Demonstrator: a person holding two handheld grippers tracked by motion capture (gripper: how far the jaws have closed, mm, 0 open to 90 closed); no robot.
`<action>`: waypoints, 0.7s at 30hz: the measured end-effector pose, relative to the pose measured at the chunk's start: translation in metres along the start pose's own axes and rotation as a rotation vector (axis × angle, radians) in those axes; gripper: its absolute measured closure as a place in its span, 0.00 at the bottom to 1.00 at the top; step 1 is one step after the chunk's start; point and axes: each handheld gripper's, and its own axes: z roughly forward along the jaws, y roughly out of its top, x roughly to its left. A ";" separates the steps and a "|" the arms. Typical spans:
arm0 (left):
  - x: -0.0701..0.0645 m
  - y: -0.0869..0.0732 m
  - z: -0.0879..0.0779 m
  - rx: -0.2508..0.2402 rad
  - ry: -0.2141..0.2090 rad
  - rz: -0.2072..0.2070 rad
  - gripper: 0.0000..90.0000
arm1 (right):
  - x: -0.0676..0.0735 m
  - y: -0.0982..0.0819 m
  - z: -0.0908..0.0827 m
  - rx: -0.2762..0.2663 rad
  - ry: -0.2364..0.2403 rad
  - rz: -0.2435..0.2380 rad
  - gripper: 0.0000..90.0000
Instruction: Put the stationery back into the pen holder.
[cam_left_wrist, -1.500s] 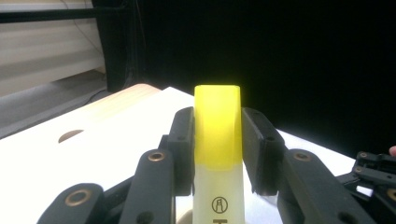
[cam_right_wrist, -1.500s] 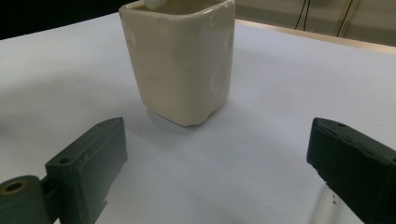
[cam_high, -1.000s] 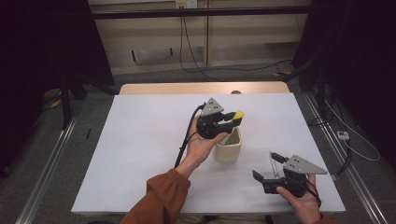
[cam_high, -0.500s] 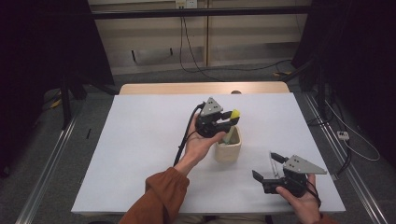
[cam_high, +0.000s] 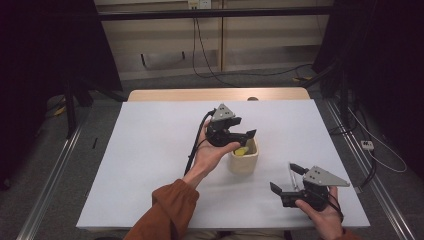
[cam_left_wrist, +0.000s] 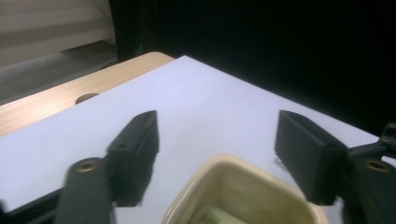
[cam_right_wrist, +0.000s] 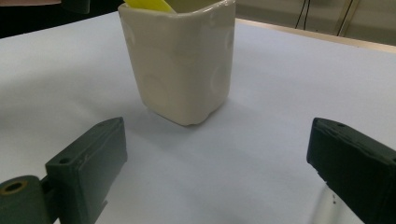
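Observation:
A cream square cup (cam_high: 243, 161) stands on the white table (cam_high: 150, 165), right of centre. A yellow object (cam_high: 241, 151) lies inside it, and its tip pokes over the rim in the right gripper view (cam_right_wrist: 145, 4). My left gripper (cam_high: 248, 136) hovers just above the cup (cam_left_wrist: 243, 186). Its jaws have just been opening and now stand open (cam_left_wrist: 217, 140) with nothing between them. My right gripper (cam_high: 283, 176) rests open near the table's front right, its jaws pointing at the cup (cam_right_wrist: 187, 70) from a short way off (cam_right_wrist: 215, 158).
A bare wooden strip (cam_high: 200, 95) with a small round hole (cam_high: 253, 99) runs along the table's far edge. Metal rails (cam_high: 55, 165) flank the table on both sides. A black cable (cam_high: 195, 145) trails from the left gripper across the table.
The left gripper's jaws have opened, and the yellow object they held above the cup has dropped into it. Both hands stay where they were.

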 end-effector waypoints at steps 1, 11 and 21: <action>0.000 0.000 -0.001 0.003 -0.001 -0.003 0.28 | 0.000 0.000 0.000 0.000 -0.001 0.000 0.05; 0.004 0.000 -0.016 0.009 0.039 -0.021 0.09 | 0.000 0.000 0.000 0.000 -0.003 -0.001 0.05; 0.010 -0.010 -0.046 -0.001 0.051 -0.002 0.06 | 0.000 0.000 0.000 0.000 -0.003 0.000 0.05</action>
